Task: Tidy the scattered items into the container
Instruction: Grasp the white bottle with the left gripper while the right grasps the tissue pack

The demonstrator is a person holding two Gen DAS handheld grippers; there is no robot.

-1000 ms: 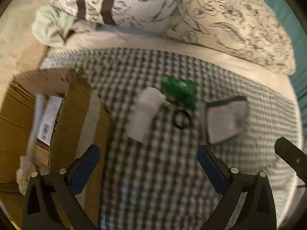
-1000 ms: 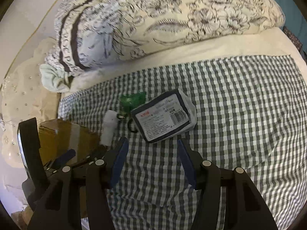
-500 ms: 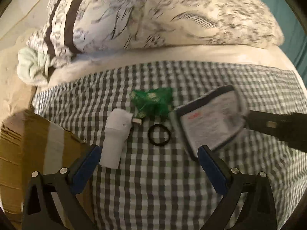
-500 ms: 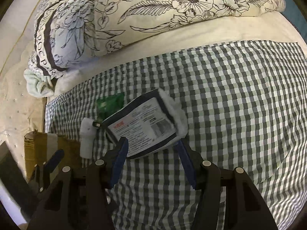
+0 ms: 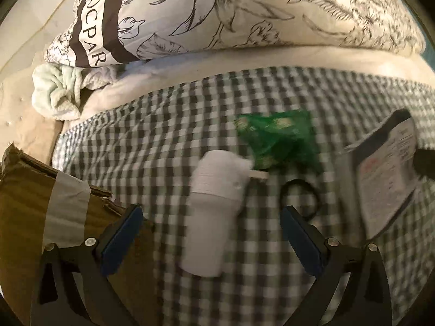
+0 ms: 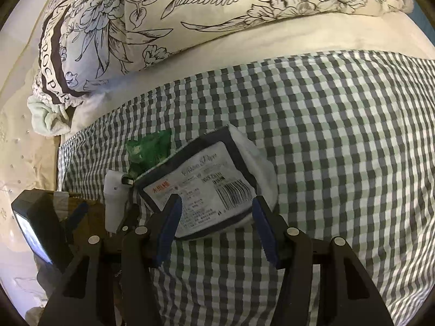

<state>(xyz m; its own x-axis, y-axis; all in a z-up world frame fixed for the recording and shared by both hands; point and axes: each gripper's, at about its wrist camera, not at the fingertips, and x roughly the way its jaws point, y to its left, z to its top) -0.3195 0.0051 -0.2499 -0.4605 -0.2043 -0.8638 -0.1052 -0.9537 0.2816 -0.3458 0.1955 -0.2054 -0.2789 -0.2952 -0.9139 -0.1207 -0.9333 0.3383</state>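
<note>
**Both tongs over items, nothing boxed yet in view**

Your left tongs [image 5: 209, 231] are spread wide with nothing gripped; the white bottle [image 5: 214, 212] lies between the blue pads, ready to be taken. Your right tongs [image 6: 214, 225] straddle the near end of the tissue pack [image 6: 206, 193]; the pads sit at its edges, but you cannot tell from these views whether they are pressing it. Just past the left tongs lie a black hair tie [image 5: 299, 198] and, farther out, a green packet [image 5: 280, 138], all on the checked bedspread [image 6: 339, 149]. The cardboard box [image 5: 32, 217] sits to the left of the left tongs, its inside unseen. By this showing, four items remain outside it, so most of the tidying is left.
</note>
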